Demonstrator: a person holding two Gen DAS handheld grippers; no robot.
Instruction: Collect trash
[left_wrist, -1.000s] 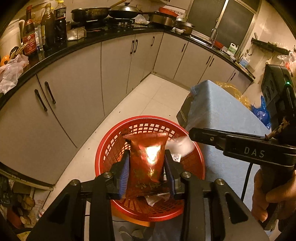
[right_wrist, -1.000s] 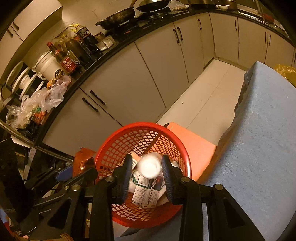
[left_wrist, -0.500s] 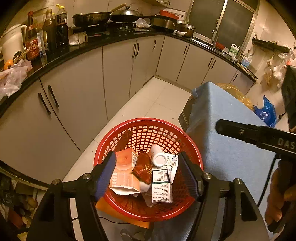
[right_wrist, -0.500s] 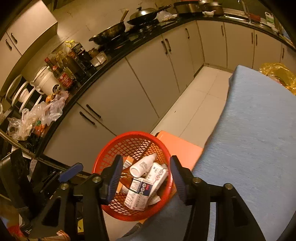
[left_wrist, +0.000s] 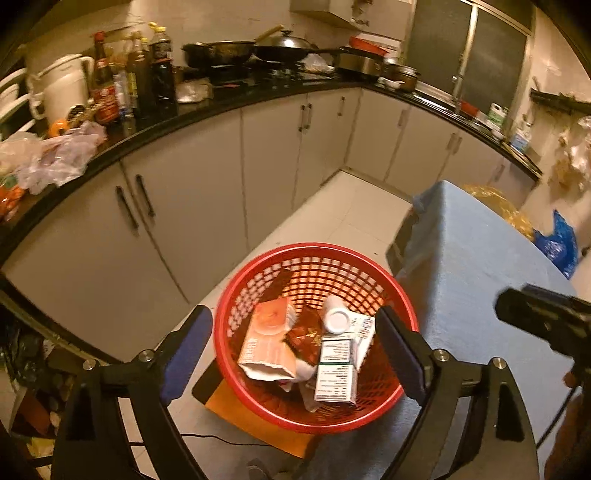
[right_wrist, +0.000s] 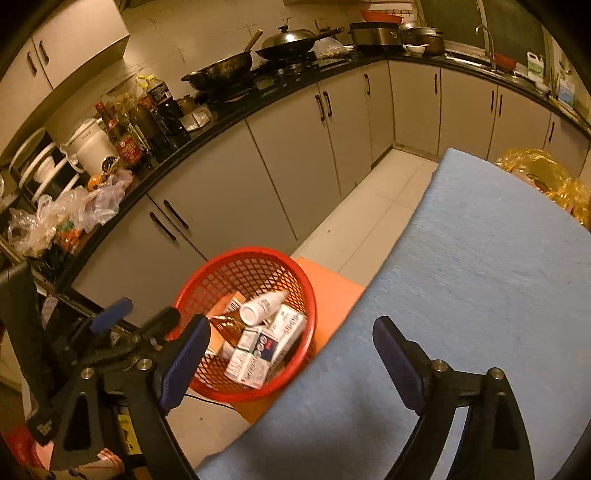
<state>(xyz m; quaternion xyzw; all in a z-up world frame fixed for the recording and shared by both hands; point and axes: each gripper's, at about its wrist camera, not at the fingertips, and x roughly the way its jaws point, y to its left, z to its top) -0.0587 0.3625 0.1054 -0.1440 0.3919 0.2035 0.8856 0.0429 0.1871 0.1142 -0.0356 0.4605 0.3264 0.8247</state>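
A red mesh basket (left_wrist: 258, 280) (right_wrist: 295, 280) stands on an orange stool beside the table. Inside it lie a red snack wrapper (left_wrist: 304, 338), an orange carton (left_wrist: 267, 339), a white bottle (left_wrist: 334, 315) (right_wrist: 260, 306) and small printed boxes (left_wrist: 334, 373) (right_wrist: 258, 350). My left gripper (left_wrist: 293, 347) hangs over the basket, its jaws opening wide, with nothing pressed between the pads. My right gripper (right_wrist: 291, 350) has its jaws opening too, empty, above the table's edge and the basket's right side. The right gripper's body (left_wrist: 543, 317) shows at the left wrist view's right edge.
A table under a blue cloth (right_wrist: 461, 277) (left_wrist: 469, 258) fills the right side. White tiled floor (left_wrist: 343, 210) runs between it and grey cabinets (right_wrist: 288, 147). The black counter carries bottles (left_wrist: 147, 81), woks and plastic bags. A yellow bag (right_wrist: 543, 177) lies beyond the table.
The left gripper let go of the red wrapper and the right gripper let go of the white bottle; both fell into the basket. Both jaws spread wide. The right gripper drew back over the table.
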